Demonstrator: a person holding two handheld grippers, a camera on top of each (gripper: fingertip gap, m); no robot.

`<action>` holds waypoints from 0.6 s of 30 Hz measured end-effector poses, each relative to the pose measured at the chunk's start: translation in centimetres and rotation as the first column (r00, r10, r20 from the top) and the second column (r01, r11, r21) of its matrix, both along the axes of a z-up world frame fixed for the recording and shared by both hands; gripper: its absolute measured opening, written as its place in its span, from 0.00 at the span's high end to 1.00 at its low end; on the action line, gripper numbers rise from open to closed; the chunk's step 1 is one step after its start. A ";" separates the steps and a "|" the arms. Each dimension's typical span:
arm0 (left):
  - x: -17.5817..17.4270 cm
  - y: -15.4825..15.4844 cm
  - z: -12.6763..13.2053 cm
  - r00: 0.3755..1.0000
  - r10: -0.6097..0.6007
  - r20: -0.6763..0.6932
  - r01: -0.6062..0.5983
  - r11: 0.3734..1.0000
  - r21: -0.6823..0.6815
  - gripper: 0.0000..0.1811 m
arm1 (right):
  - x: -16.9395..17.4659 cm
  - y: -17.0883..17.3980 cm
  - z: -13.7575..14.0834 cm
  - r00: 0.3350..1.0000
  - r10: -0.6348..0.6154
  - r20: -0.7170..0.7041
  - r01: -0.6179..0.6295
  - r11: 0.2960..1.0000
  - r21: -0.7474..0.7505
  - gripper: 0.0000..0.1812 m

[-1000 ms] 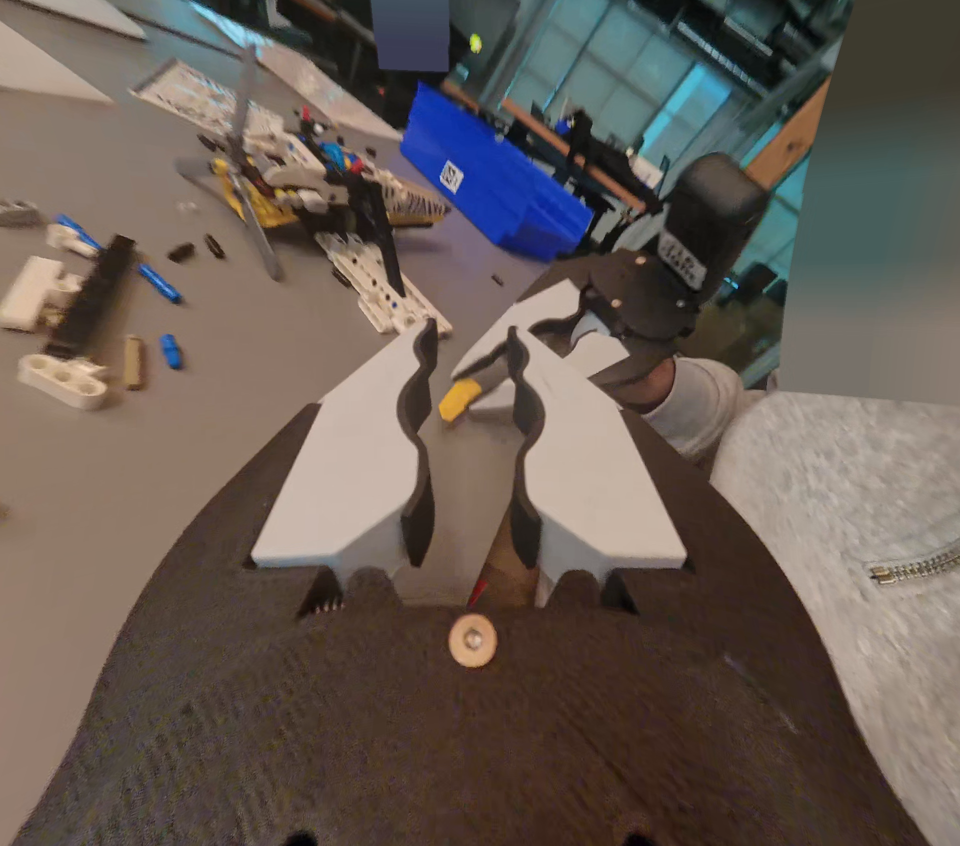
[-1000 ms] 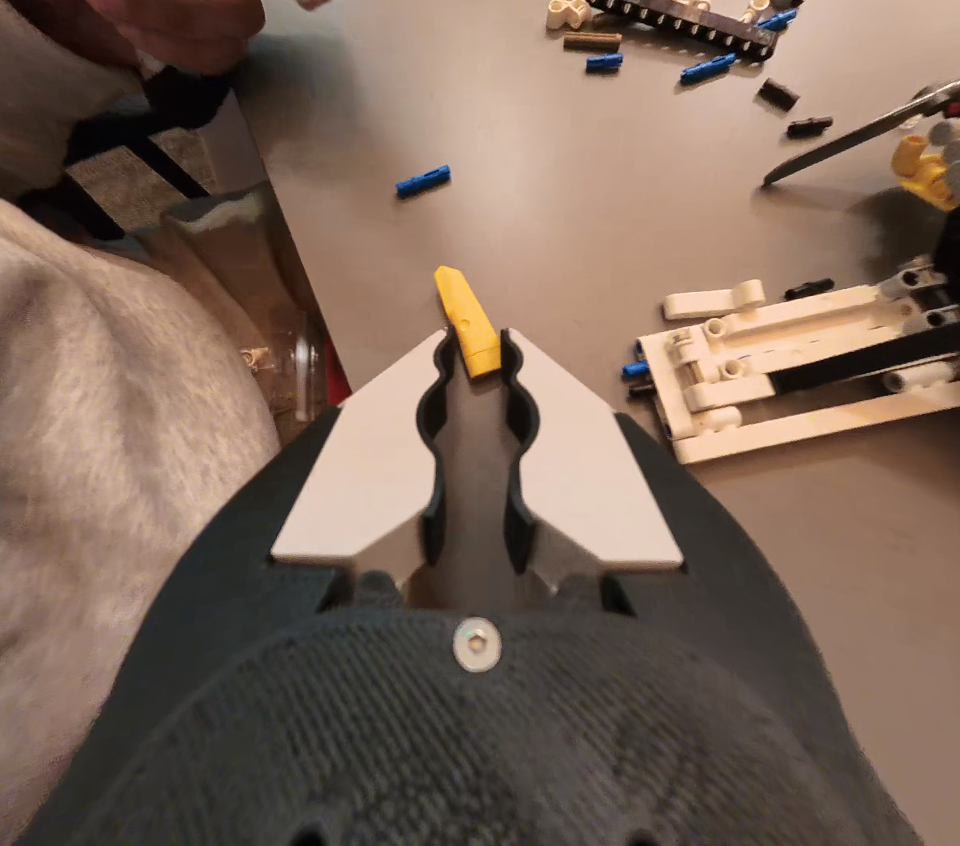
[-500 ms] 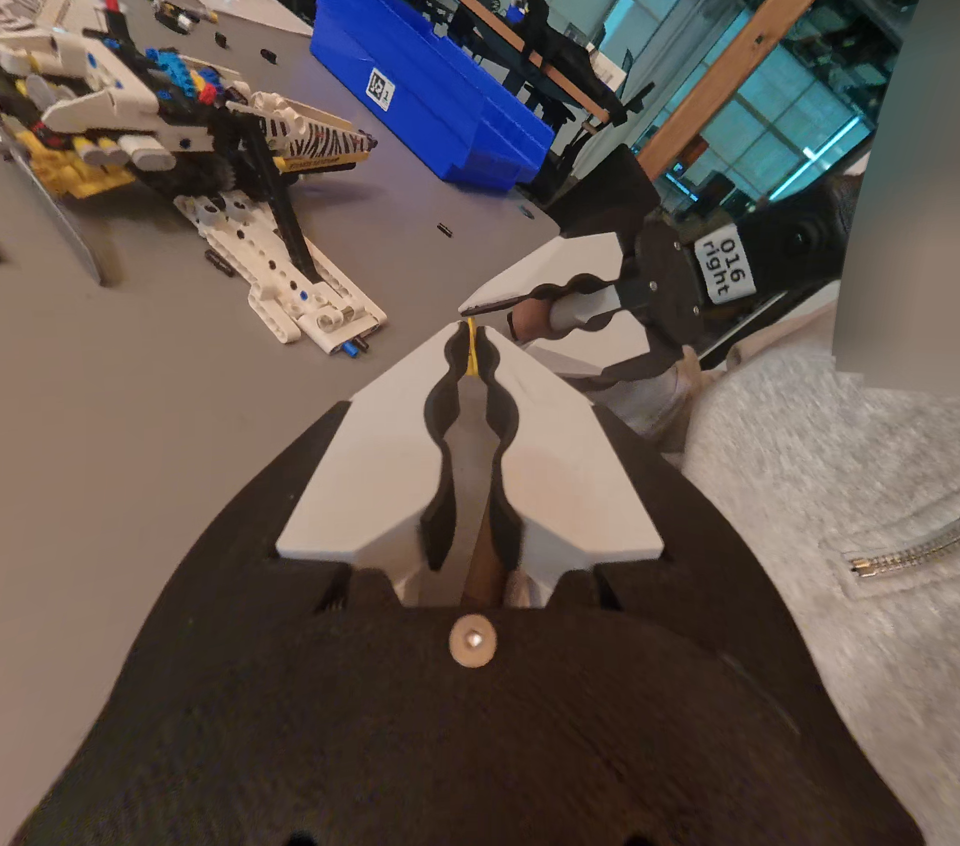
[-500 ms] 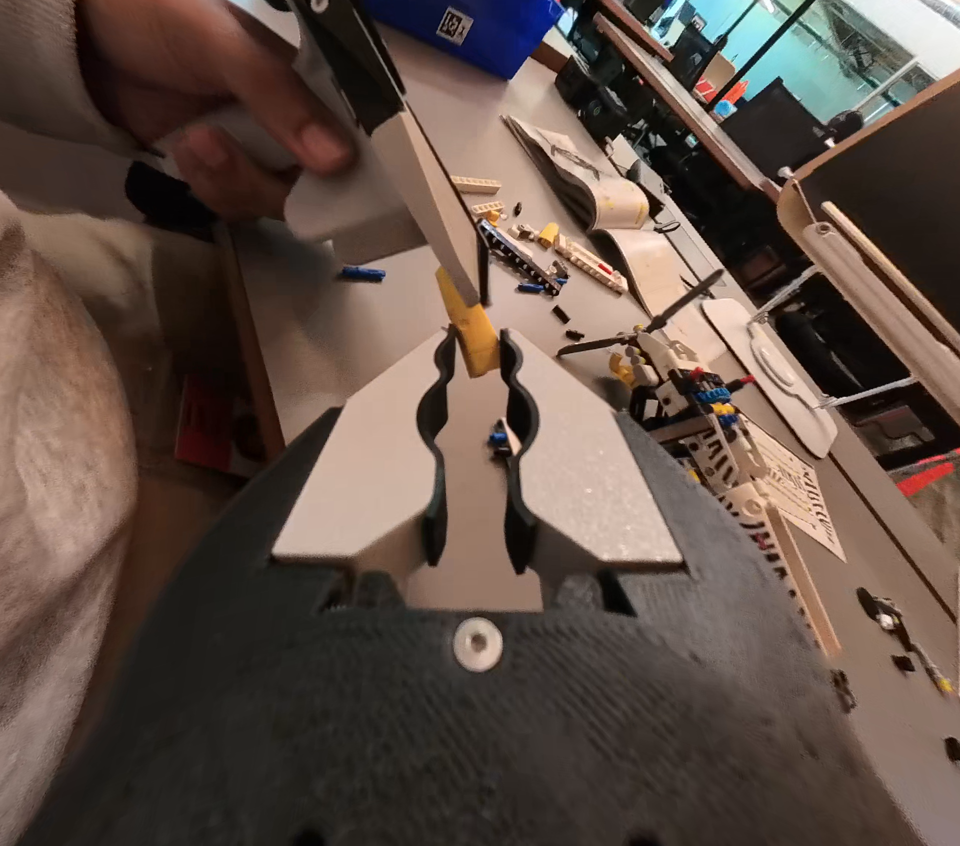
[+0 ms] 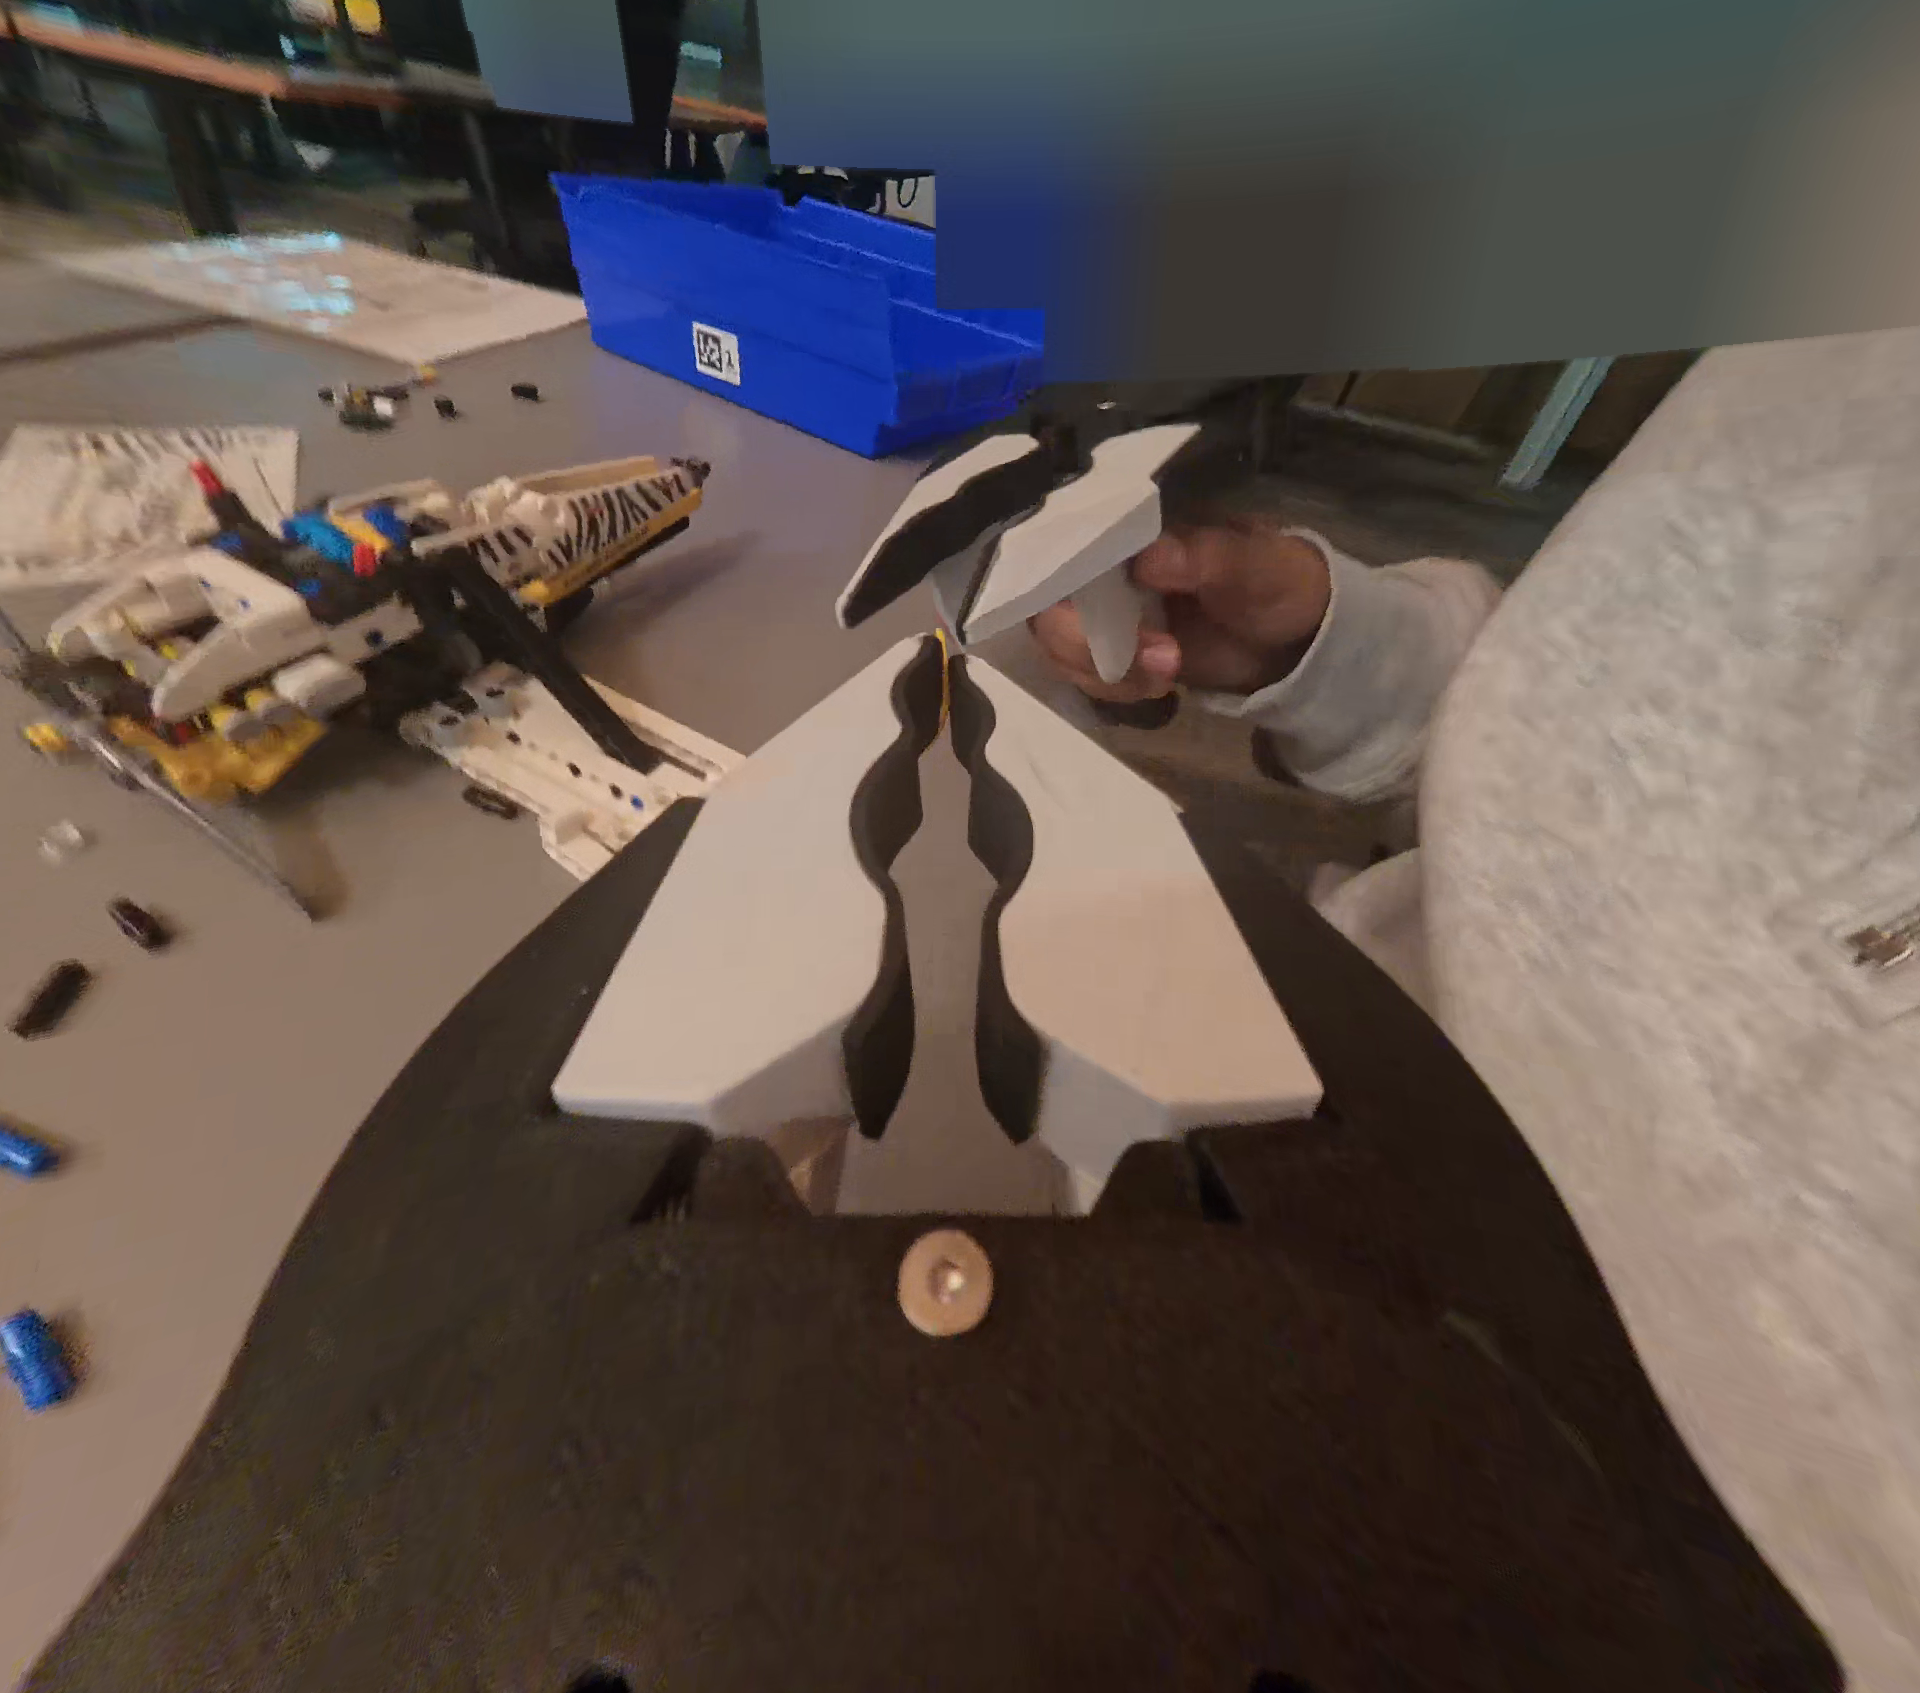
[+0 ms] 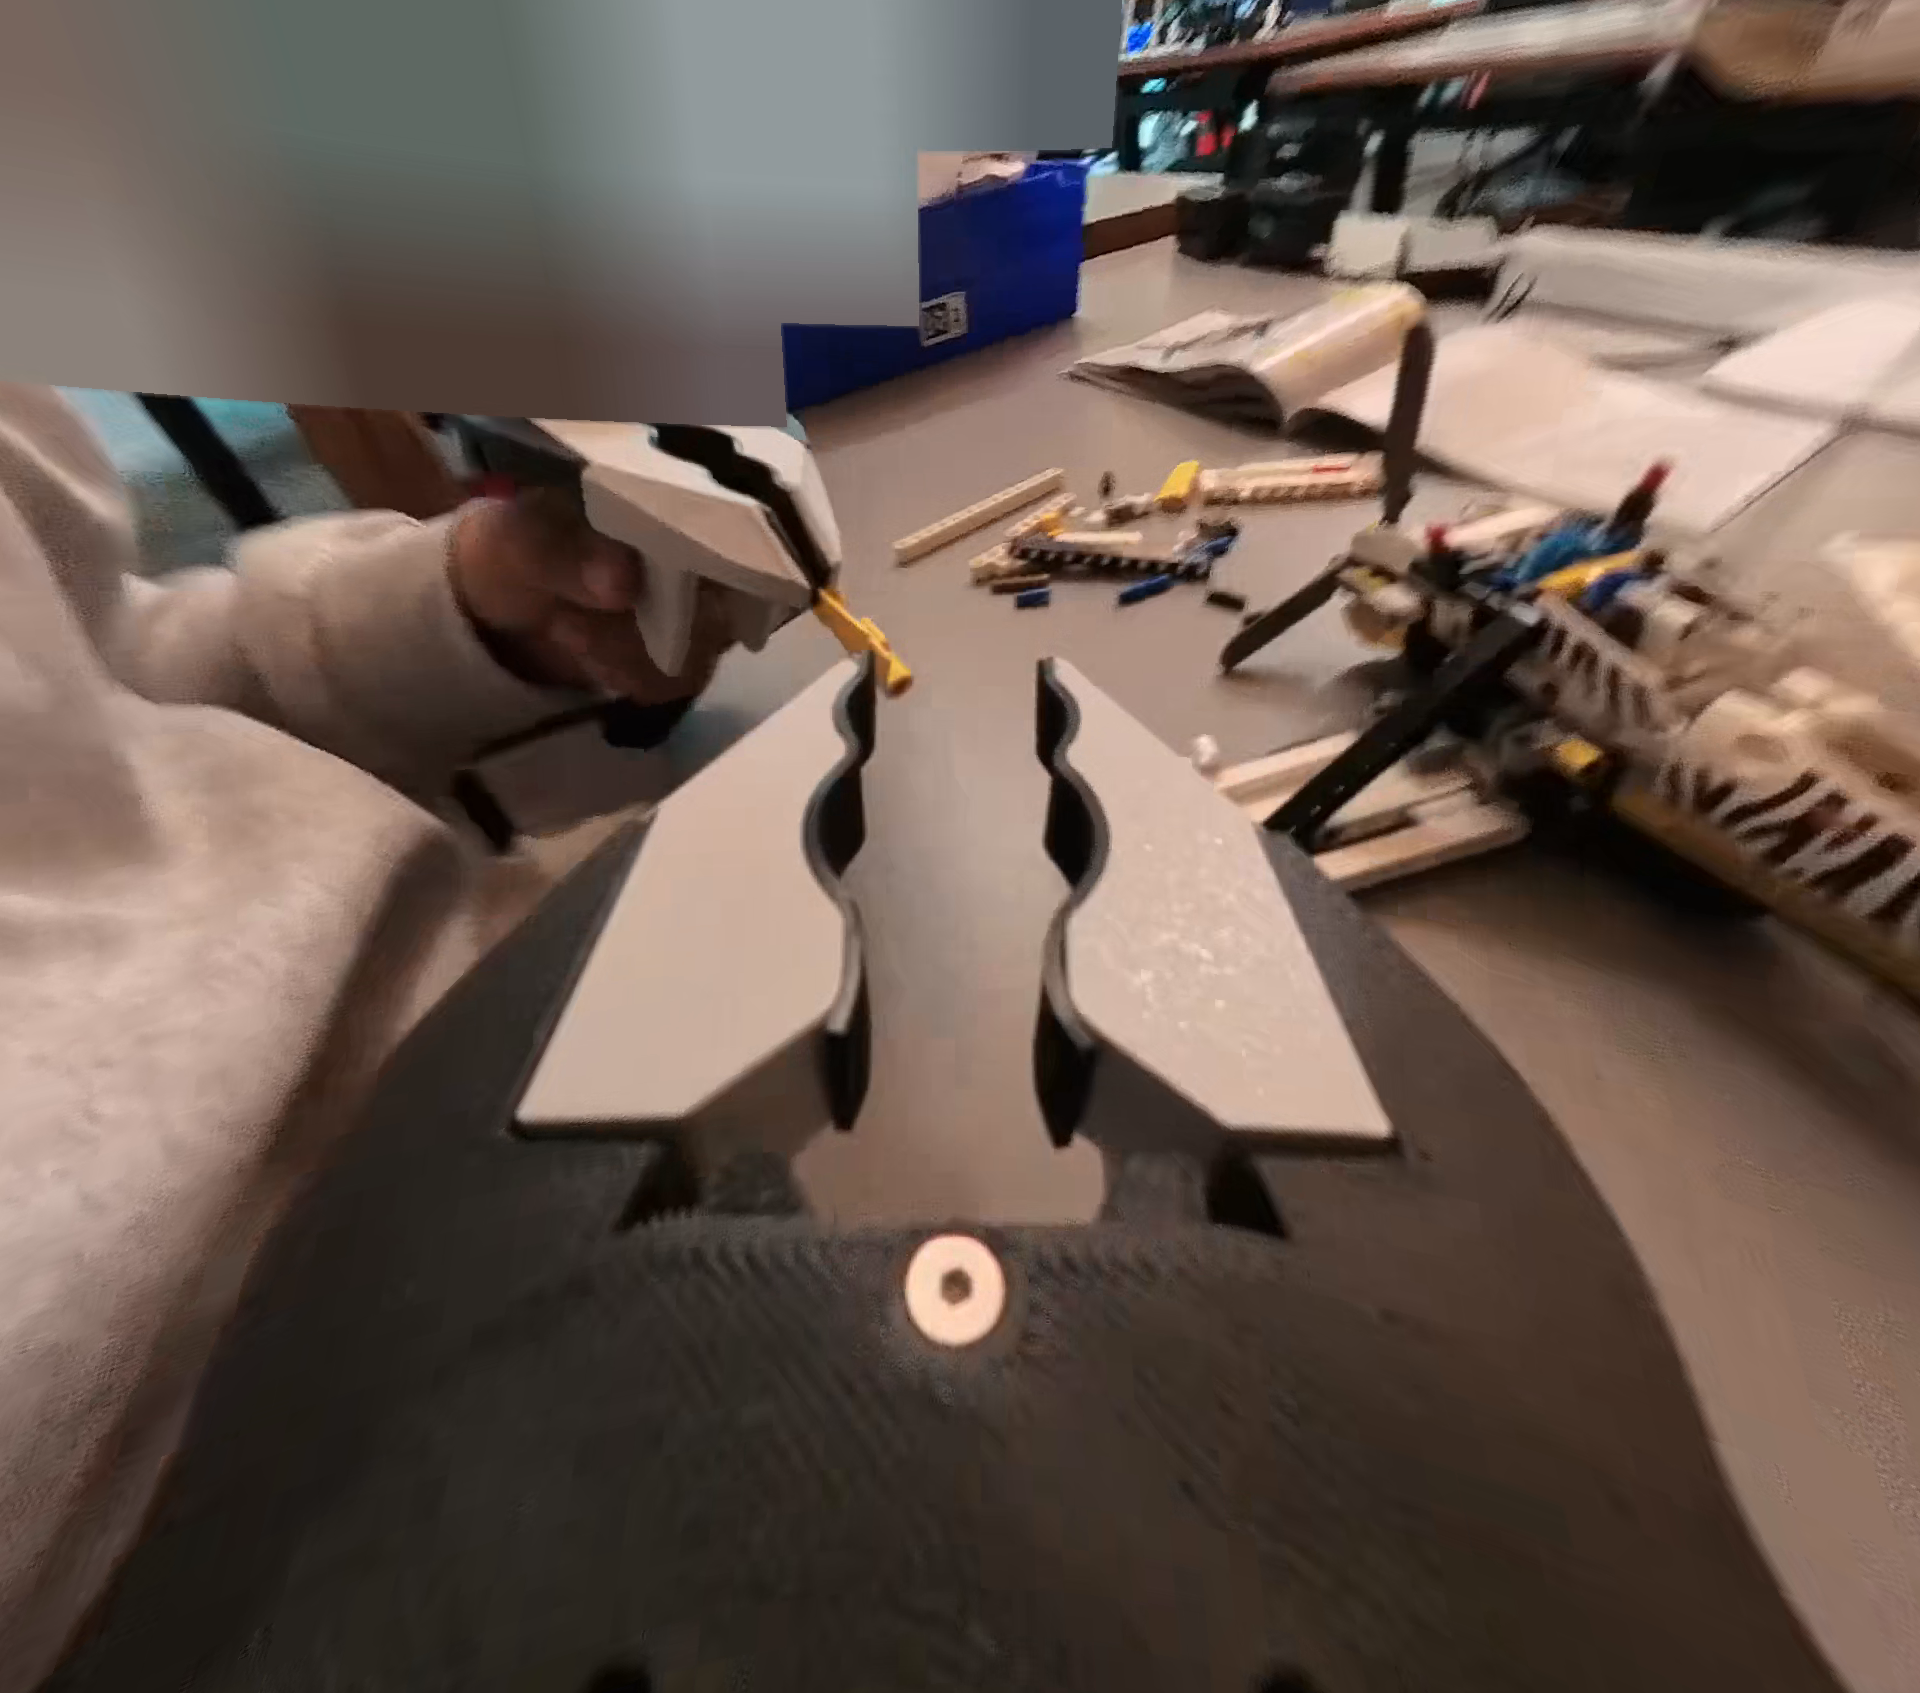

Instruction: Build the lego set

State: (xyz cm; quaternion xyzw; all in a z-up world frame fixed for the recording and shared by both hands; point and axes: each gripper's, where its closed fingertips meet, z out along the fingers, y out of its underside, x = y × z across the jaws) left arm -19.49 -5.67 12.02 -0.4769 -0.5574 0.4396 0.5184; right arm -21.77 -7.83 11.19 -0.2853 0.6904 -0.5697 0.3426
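Note:
My left gripper [image 5: 943,651] is shut on a small yellow lego piece [image 5: 942,679], held in the air near the table's front edge. In the right wrist view the left gripper [image 6: 821,583] shows with the yellow piece [image 6: 862,633] sticking out of its tips. My right gripper [image 6: 954,672] is open and empty, its left fingertip just beside the yellow piece. It also shows in the left wrist view [image 5: 909,620], just beyond my left fingertips. The half-built lego aircraft with zebra stripes [image 5: 364,594] [image 6: 1558,656] lies on the grey table.
A blue bin [image 5: 800,313] [image 6: 997,241] stands at the back. An open instruction booklet [image 6: 1247,365] and a cluster of loose beams and pins [image 6: 1091,542] lie behind the model. Blue pins [image 5: 31,1352] and black pins [image 5: 52,999] lie at the left. A grey sweatshirt [image 5: 1662,812] is close. My two grippers' fingertips are within a few centimetres of each other.
The yellow piece passed from my right gripper to my left. The left closed on it; the right opened and let go. Both grippers swung up to a flatter view over the table.

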 end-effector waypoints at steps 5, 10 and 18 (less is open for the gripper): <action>-0.9 0.1 -1.6 0.993 0.017 0.119 0.013 0.970 -0.243 1.00 | 0.1 0.5 -1.2 0.993 0.046 0.107 -0.068 0.975 0.214 0.82; -1.5 0.7 -3.6 0.966 -0.039 0.254 0.129 0.928 -0.349 1.00 | 1.0 1.7 -3.6 0.992 0.127 0.021 -0.126 0.931 0.342 0.82; -1.9 0.8 -4.3 0.952 -0.099 0.288 0.209 0.901 -0.379 1.00 | 1.4 2.5 -5.6 0.981 0.185 -0.058 -0.146 0.903 0.404 0.90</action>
